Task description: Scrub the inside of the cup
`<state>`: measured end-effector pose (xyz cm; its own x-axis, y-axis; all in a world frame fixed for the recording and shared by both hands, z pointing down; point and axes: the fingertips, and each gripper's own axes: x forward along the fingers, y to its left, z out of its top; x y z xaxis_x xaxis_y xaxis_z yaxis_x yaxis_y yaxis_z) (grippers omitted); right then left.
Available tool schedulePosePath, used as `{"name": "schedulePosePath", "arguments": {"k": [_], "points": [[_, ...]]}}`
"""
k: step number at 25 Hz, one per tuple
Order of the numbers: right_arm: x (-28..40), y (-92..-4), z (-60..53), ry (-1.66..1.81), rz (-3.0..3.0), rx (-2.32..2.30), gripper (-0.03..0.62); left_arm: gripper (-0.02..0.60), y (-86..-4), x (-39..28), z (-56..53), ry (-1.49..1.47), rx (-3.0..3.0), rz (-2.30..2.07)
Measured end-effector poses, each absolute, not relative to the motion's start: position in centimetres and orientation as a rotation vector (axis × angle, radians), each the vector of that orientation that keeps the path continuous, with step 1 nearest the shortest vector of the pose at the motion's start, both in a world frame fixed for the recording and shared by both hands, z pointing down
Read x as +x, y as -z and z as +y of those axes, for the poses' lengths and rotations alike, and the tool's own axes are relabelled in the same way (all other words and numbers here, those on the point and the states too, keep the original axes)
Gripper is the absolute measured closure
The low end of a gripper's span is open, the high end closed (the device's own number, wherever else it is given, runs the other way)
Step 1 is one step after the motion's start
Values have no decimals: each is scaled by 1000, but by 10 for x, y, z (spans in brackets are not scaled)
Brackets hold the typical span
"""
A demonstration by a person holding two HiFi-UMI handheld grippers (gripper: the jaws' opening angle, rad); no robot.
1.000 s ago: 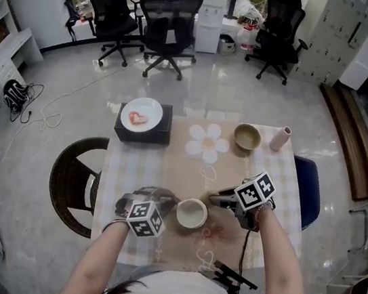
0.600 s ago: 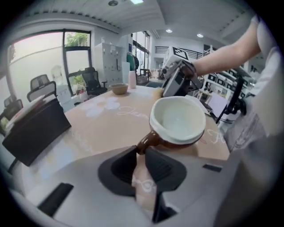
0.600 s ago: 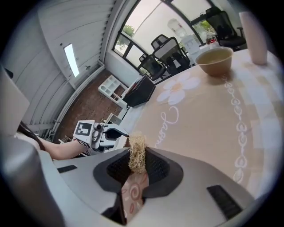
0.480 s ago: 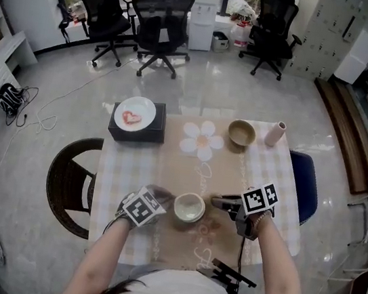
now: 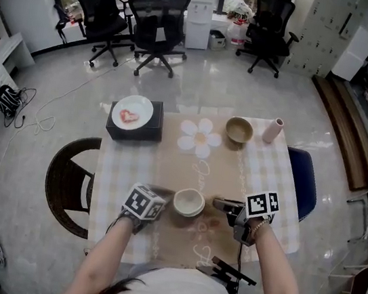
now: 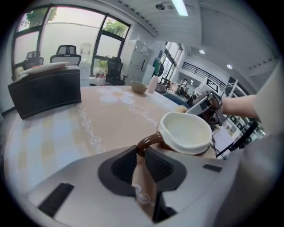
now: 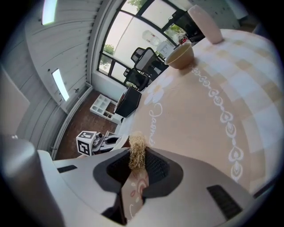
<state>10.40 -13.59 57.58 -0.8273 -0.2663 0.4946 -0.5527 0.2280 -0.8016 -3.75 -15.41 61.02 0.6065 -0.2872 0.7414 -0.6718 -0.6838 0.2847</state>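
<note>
While the cup (image 5: pixel 189 202) stands upright on the table (image 5: pixel 263 168) at lower centre of the head view, the left gripper (image 6: pixel 141 153) has its jaws pressed together on the cup's brown handle (image 6: pixel 150 141), bracing it from the frame's left. The right gripper (image 7: pixel 137 160), at lower right of centre in the head view, is clamped on a straw-coloured scrubber (image 7: pixel 137 150), a fibrous tuft that juts beyond the fingertips. The tuft points toward the cup but lies beside it, apart from the rim and outside the bowl. At centre right of the left gripper view the cup's interior shows plain white, with nothing in it. Judged progress: both grasps are made, and what is left is to carry the tuft over the rim and rub the inner wall and bottom. Whether any scrubbing is already done cannot be told.
</note>
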Motion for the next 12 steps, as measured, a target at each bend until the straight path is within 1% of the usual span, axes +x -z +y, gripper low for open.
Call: {"name": "schedulePosePath", "arguments": {"k": [12], "points": [[109,-580,-108,-1800,-2200,796,520,518,-609,-38,-156,-840,2150,-835]]}}
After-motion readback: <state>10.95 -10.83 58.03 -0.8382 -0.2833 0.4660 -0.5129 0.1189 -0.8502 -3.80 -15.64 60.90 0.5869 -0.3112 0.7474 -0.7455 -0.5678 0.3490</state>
